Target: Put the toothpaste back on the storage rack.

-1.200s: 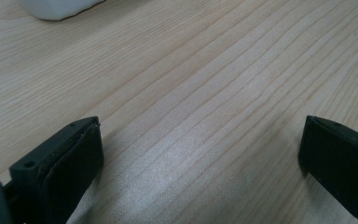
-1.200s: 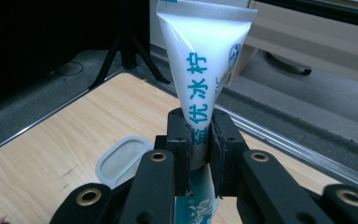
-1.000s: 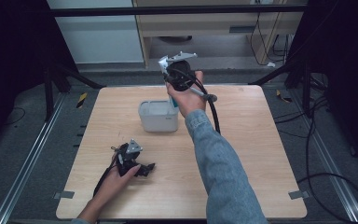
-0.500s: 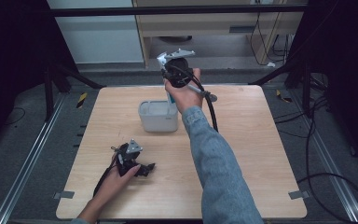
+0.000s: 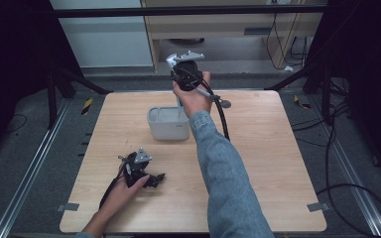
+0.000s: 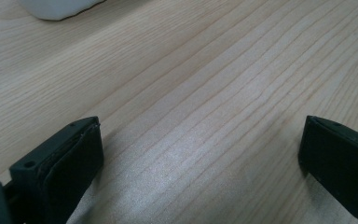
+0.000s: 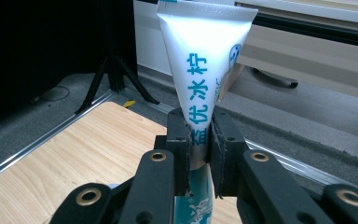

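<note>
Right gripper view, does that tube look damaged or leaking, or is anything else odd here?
Nothing stands out. The white tube with blue lettering is clamped between the right gripper's jaws, crimped end up, unburst and with no spill. The left gripper rests open on the wooden table, and the grey container sits upright.

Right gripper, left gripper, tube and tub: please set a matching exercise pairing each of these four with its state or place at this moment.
Things:
1. right gripper
2. left gripper
3. tube
4. tub

States or places:
A. stands on the table, grey
B. jaws wide apart, low over bare wood
C. white with blue writing, crimped end up
D. raised above the far edge of the table, jaws shut

Pairs: 1-D, 2-B, 3-C, 4-A
</note>
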Motion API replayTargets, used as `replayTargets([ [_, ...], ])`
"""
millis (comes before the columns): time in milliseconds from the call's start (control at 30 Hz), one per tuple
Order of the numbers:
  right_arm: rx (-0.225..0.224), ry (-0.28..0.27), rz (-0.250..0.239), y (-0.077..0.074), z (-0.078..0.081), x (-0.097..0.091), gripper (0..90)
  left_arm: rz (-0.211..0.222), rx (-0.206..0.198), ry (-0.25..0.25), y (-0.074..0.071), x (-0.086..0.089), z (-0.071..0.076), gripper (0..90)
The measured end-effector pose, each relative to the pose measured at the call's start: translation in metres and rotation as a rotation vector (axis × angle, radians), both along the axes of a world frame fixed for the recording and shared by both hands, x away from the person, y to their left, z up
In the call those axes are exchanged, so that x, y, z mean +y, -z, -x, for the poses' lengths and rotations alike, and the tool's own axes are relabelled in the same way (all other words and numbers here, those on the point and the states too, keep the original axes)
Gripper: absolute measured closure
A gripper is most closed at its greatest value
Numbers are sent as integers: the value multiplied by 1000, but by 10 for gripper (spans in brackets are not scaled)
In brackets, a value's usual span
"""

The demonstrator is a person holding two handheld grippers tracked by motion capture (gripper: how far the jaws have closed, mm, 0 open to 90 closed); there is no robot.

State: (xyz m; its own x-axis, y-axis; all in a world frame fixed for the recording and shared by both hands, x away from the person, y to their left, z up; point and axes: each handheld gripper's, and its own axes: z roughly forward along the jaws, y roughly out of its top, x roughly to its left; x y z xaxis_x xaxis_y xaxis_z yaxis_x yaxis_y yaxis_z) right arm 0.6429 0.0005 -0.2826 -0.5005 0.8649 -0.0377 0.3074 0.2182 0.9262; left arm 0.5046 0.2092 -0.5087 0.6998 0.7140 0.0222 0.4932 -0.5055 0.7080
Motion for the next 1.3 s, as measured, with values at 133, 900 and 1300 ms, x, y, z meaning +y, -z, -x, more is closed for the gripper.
replayTargets([
  [133, -2, 9, -13, 4, -6, 3, 796, 0, 0, 0, 0, 0, 0, 0],
  [900, -32, -5, -27, 17, -6, 24, 796, 0, 0, 0, 0, 0, 0, 0],
  [1300, -15, -27, -31, 32, 1, 33, 796, 0, 0, 0, 0, 0, 0, 0],
])
